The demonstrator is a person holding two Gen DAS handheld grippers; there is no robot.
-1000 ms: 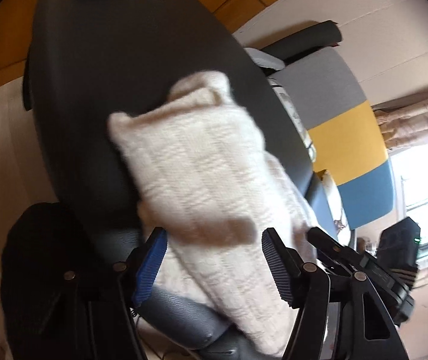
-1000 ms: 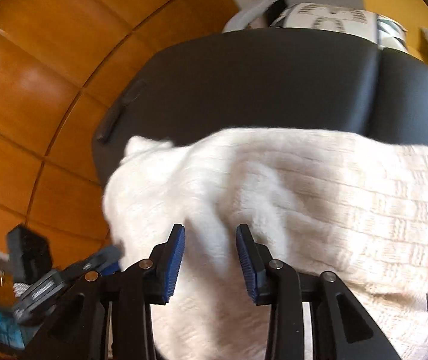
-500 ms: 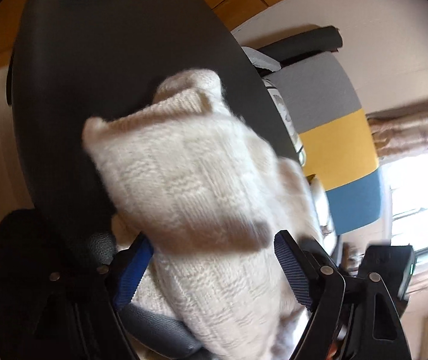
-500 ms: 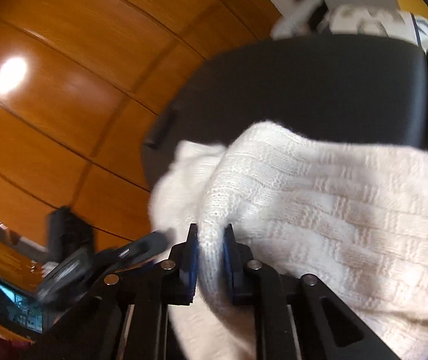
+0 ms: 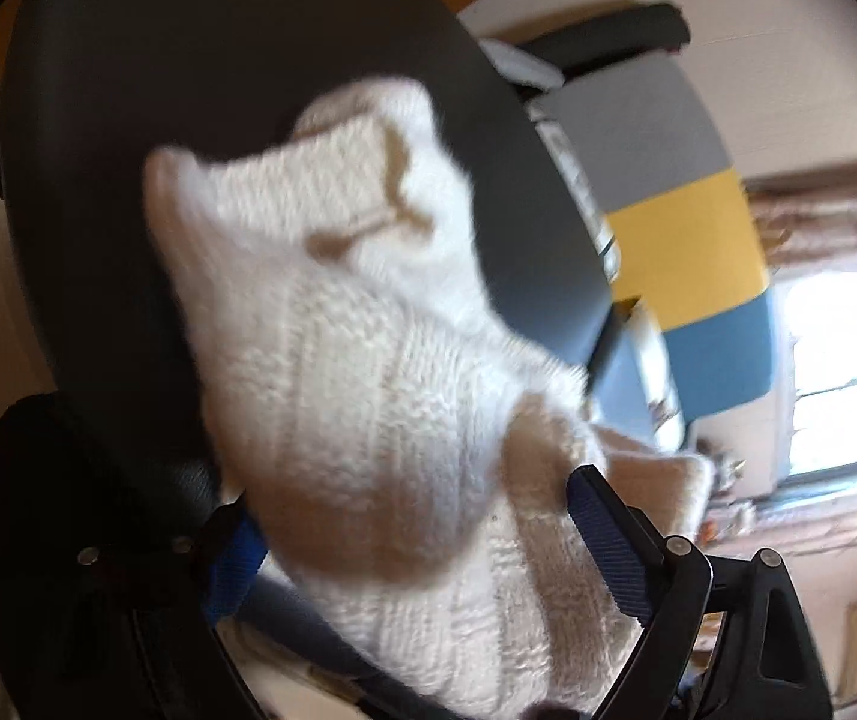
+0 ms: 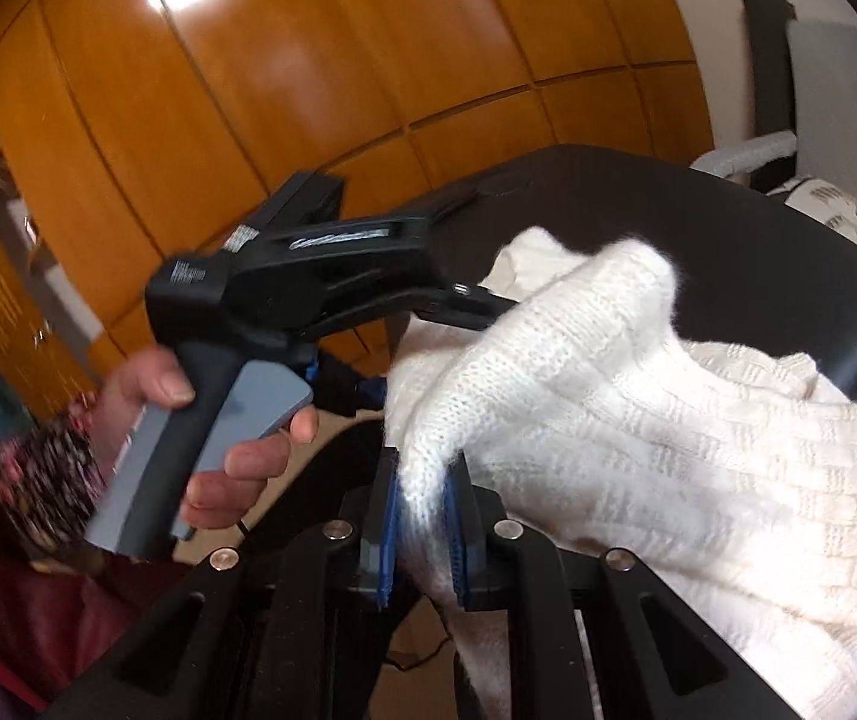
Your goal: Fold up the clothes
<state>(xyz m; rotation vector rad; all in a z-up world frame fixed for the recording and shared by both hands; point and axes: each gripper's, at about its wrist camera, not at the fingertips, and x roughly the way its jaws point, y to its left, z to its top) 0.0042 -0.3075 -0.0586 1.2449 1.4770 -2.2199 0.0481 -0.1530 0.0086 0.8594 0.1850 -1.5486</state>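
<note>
Black seat (image 5: 248, 90), pinched white sweater (image 6: 638, 420)

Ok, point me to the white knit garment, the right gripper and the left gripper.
white knit garment (image 5: 356, 396): left wrist view, middle of the knitted fabric.
right gripper (image 6: 422, 534): right wrist view, between the blue pads, shut on a fold of the knit.
left gripper (image 5: 422, 546): left wrist view, between its opening fingers, knit lying between them.

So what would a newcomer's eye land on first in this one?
The white knit garment, heaped on the black padded surface, fills the middle of both views. The right gripper is shut on a fold of it at bottom centre. The left gripper is opening, with the knit bulging between its pads, and its handle is in a hand at left.
</note>
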